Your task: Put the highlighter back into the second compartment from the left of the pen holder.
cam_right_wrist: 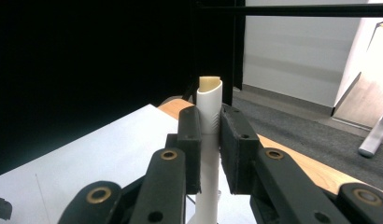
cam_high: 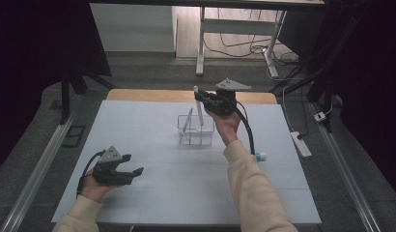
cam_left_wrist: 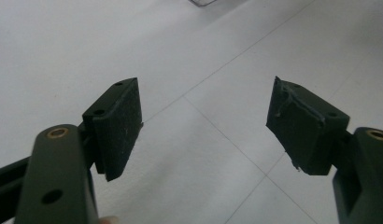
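Grippers number two: our left gripper [cam_high: 131,170] hovers released, low over the white desk [cam_high: 152,193]. Two white plastic tubes: one [cam_high: 187,120] leans inside the clear wire basket [cam_high: 195,130]; our right gripper [cam_high: 202,96] clamps the other [cam_high: 199,107] above it.

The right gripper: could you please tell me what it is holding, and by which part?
The right gripper is shut on a white tube, clamped just below its top end. The left gripper holds nothing.
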{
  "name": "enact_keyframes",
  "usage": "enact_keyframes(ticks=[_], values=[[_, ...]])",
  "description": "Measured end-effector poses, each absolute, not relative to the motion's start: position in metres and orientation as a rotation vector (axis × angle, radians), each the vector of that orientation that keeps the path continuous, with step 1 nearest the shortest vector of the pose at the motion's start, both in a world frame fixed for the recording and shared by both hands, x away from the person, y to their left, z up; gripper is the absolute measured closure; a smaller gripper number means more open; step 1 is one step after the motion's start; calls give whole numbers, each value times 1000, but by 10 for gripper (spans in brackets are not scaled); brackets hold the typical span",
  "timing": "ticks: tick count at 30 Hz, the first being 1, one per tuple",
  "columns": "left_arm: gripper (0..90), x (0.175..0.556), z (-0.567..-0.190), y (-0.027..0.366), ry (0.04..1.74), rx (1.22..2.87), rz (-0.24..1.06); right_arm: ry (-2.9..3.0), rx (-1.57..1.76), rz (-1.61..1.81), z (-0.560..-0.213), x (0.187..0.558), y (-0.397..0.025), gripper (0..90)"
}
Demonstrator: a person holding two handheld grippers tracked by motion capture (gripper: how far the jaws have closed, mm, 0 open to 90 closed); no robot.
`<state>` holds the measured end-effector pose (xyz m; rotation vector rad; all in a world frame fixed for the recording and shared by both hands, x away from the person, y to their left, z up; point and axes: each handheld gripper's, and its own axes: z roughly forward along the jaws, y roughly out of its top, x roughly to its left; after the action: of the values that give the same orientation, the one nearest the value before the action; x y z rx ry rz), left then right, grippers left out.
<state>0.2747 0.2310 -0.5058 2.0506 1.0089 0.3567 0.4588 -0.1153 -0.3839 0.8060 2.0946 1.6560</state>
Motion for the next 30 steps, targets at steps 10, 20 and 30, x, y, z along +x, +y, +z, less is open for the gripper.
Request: enact_keyframes(ticks=[10, 20, 30], values=[[261, 275, -506, 231, 1010, 2053, 351, 2110, 786, 1643, -391, 460, -106, 782], [251, 276, -507, 231, 1015, 2055, 350, 2129, 769, 1623, -396, 461, -102, 781], [250, 276, -507, 231, 1014, 2056, 349, 2141, 812, 1544, -401, 460, -105, 551]])
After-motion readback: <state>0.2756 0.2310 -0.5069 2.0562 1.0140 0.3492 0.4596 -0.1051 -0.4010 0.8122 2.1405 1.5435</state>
